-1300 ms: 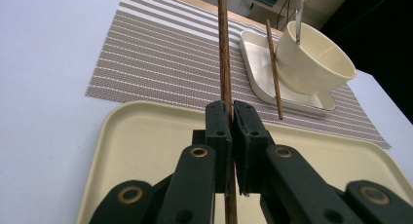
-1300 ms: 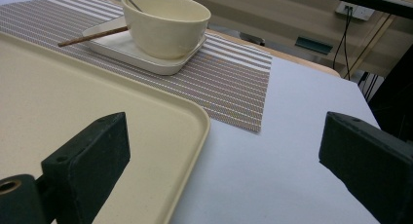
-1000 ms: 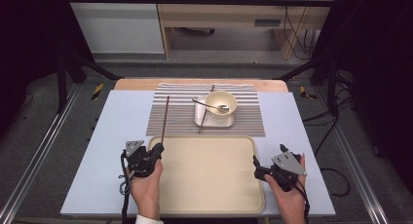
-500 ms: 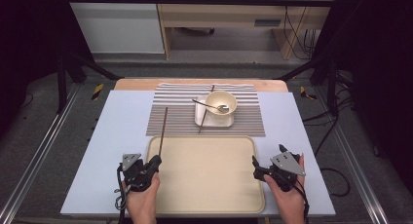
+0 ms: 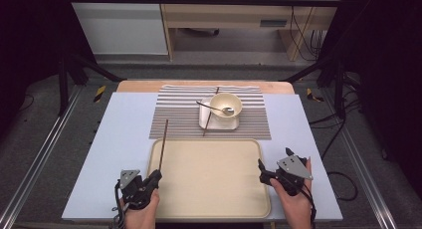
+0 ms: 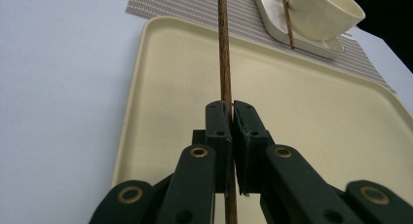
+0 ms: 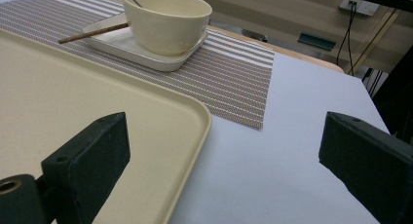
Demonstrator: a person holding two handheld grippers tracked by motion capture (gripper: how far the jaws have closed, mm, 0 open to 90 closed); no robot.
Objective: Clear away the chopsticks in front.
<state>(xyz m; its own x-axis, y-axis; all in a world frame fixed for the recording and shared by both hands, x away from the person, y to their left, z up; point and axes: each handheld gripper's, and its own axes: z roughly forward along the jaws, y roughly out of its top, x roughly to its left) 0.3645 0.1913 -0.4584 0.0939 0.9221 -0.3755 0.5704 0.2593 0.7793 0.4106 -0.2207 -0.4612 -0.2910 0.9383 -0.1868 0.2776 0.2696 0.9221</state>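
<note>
left gripper (image 5: 155,177) is clamped on 1 brown chopstick (image 5: 163,144), pinched near its near end; the stick runs forward over the left rim of the cream tray (image 5: 214,209), far tip reaching the striped placemat (image 5: 174,114); the left gripper view shows the jaws tight on the stick with a short stub behind them; right gripper (image 5: 261,170) holds nothing, jaws spread wide, sitting at the tray's right edge

risks, as I judge them: grip sits far from the stick's middle, so the long free end can pivot or droop in the jaws on any quick turn; a round thin stick in flat pads can also roll or slide out; if the far tip drags on the placemat it can bunch the mat or nudge the plate (image 5: 205,120); second chopstick (image 5: 209,118) leans on the plate against the bowl (image 5: 226,103), so a bump there could send it rolling; spoon (image 5: 216,109) in the bowl could tip out likewise

count: 2 chopsticks (1 gripped, 1 at the plate); 1 bowl; 1 spoon; 1 plate; 1 placemat; 1 tray; 2 grippers
</note>
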